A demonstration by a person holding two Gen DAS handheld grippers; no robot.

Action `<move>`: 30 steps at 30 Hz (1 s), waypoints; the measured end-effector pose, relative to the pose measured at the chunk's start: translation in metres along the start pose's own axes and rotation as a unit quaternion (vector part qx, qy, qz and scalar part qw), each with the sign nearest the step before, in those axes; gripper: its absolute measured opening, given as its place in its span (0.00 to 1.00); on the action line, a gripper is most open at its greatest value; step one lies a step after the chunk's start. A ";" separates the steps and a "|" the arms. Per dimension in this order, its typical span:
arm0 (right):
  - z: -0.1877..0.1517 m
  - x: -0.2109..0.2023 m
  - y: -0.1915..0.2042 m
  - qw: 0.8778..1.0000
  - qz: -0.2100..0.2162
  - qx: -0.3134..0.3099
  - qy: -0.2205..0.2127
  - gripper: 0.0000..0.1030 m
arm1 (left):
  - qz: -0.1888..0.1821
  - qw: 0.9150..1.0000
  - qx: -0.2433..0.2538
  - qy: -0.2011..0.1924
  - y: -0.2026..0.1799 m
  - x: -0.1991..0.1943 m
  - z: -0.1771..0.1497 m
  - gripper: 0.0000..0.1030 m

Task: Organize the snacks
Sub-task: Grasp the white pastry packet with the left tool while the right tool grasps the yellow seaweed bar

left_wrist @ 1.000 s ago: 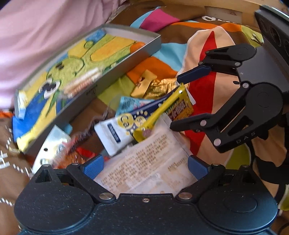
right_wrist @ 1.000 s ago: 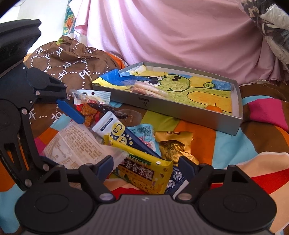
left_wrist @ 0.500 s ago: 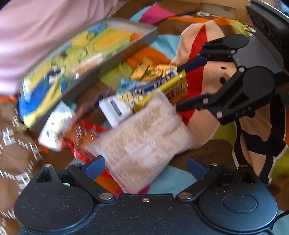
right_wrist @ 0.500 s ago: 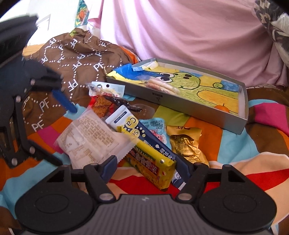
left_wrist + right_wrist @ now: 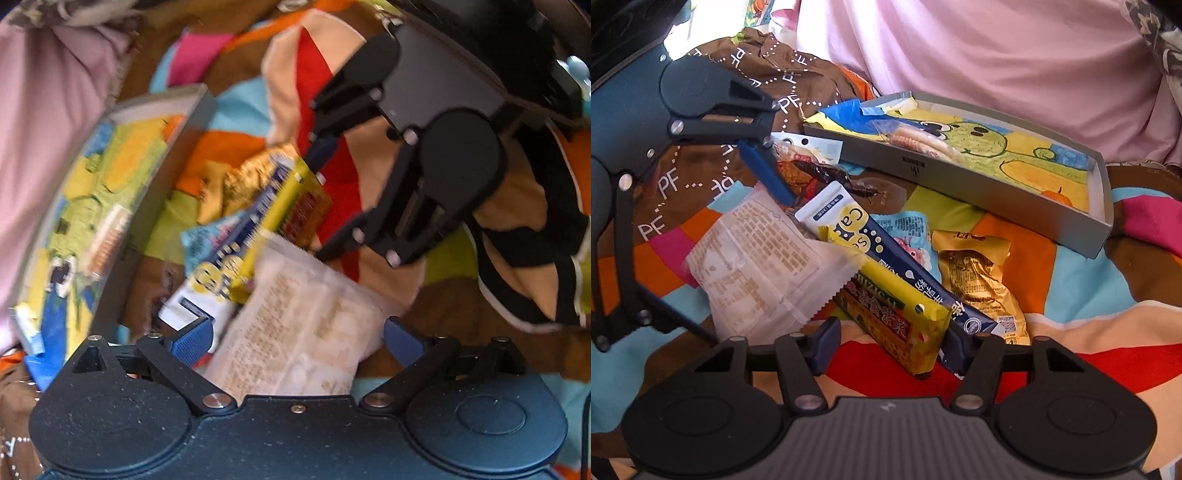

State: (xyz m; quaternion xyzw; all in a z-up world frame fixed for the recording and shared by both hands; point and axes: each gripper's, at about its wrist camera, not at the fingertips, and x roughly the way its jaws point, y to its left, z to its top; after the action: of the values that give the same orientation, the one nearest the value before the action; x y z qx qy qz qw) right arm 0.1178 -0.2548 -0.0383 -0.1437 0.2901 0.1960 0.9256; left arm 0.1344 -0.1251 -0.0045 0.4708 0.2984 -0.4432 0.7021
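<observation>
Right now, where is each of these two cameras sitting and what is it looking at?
Left wrist: on the left gripper, looking over the white packet to the right gripper.
Right wrist: on the right gripper, facing the tray; left gripper at left.
Shared: the yellow packet, tray, each other.

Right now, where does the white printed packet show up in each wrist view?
Left wrist: white packet, bottom centre, between the left tool's open fingers.
Right wrist: white packet, left of centre, beside the yellow bar.
Shared landmark: the grey box with the green cartoon lining.
</observation>
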 end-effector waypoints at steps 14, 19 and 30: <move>-0.001 0.002 0.000 1.000 0.001 0.004 0.000 0.57 | 0.000 0.998 -0.044 0.052 0.010 0.020 -0.011 0.85; 0.001 -0.002 0.002 1.000 -0.004 0.002 -0.003 0.43 | -0.005 0.983 -0.173 0.065 0.022 0.010 -0.025 0.81; 0.005 -0.024 0.016 0.999 0.031 -0.007 -0.018 0.24 | -0.085 0.848 -0.516 0.085 0.036 -0.013 -0.088 0.75</move>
State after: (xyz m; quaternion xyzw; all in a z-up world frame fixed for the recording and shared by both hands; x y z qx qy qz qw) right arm 0.0951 -0.2458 -0.0231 -0.1374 0.2759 0.2289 0.9234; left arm 0.1616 -0.0333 -0.0127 0.0490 0.5817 -0.2418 0.7751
